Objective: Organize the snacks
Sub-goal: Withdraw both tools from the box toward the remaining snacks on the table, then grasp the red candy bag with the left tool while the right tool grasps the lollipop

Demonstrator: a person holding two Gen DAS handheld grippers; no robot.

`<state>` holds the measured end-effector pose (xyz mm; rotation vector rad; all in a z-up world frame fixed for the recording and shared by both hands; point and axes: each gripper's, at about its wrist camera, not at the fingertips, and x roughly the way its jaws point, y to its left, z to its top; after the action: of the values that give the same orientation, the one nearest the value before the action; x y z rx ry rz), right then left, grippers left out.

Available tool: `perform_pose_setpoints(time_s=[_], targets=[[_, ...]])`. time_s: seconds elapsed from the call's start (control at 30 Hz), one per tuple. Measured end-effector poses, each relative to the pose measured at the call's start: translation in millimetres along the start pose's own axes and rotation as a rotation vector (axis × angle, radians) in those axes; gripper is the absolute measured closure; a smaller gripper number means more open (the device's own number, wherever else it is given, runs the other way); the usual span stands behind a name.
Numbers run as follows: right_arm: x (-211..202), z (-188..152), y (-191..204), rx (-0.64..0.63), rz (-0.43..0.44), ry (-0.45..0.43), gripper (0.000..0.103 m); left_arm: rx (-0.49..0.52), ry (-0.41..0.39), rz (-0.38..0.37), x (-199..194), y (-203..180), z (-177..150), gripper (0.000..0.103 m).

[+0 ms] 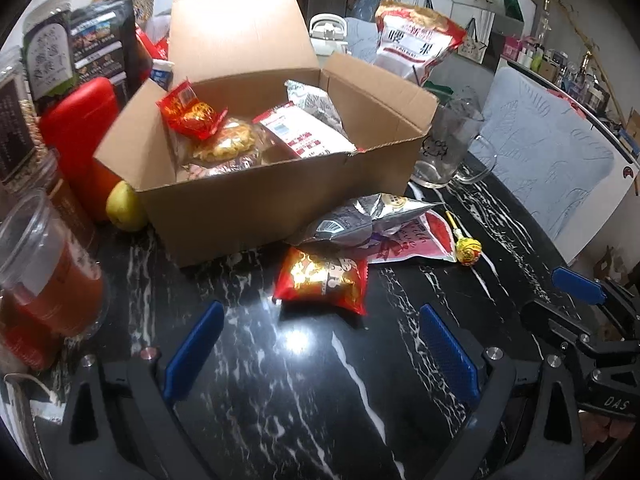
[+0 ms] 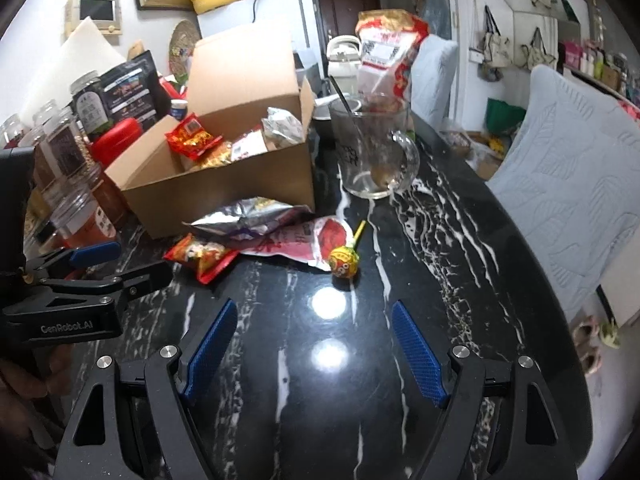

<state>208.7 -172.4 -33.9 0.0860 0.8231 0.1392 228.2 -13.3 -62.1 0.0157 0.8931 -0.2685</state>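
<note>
An open cardboard box (image 1: pixel 256 196) (image 2: pixel 224 196) stands on the black marble table and holds several snack packets. In front of it lie a red-and-gold packet (image 1: pixel 324 280) (image 2: pixel 200 256), a silver bag (image 1: pixel 360 220) (image 2: pixel 248 220), a red-and-white pouch (image 1: pixel 416 240) (image 2: pixel 304 244) and a yellow lollipop (image 1: pixel 469 246) (image 2: pixel 343 260). My left gripper (image 1: pixel 320 320) is open just short of the red-and-gold packet, with nothing between its fingers. My right gripper (image 2: pixel 316 320) is open a little before the lollipop, also empty. Each gripper shows at the edge of the other's view.
A glass mug (image 1: pixel 448 152) (image 2: pixel 372 152) stands right of the box, a tall snack bag (image 1: pixel 416 44) (image 2: pixel 384 56) behind it. Jars (image 1: pixel 36 264), a red container (image 1: pixel 80 140) and a yellow-green fruit (image 1: pixel 124 208) crowd the left. Pale cushioned chairs (image 2: pixel 568 176) line the table's right edge.
</note>
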Motion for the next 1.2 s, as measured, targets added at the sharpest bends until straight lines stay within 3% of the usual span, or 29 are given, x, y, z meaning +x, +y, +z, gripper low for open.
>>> perform_pose_setpoints(time_s=[0.5,0.8,0.93,1.0,1.07,1.2], targets=[[41.9,18.9,-23.5,0.006,0.01,0.074,0.023,-0.032,0.111,0.001,58.1,-4.4,14.9,0.003],[49.9,20.8,-27.2,0.008,0.028,0.09,0.023,0.033,0.104,0.071,78.5,-3.8,11.4,0.003],[50.0,20.2,-28.6,0.014,0.026,0.09,0.023,0.054,0.087,0.055,79.4,-5.2,9.6,0.004],[50.2,19.7,-29.2,0.018,0.026,0.088,0.023,0.051,0.072,0.054,77.2,-5.0,8.9,0.014],[51.4,19.2,-29.9,0.024,0.025,0.092,0.023,0.042,0.05,0.058,72.9,-4.8,9.5,0.045],[53.5,18.1,-31.1,0.036,0.026,0.094,0.023,0.06,0.05,0.046,67.6,-7.4,7.1,0.048]])
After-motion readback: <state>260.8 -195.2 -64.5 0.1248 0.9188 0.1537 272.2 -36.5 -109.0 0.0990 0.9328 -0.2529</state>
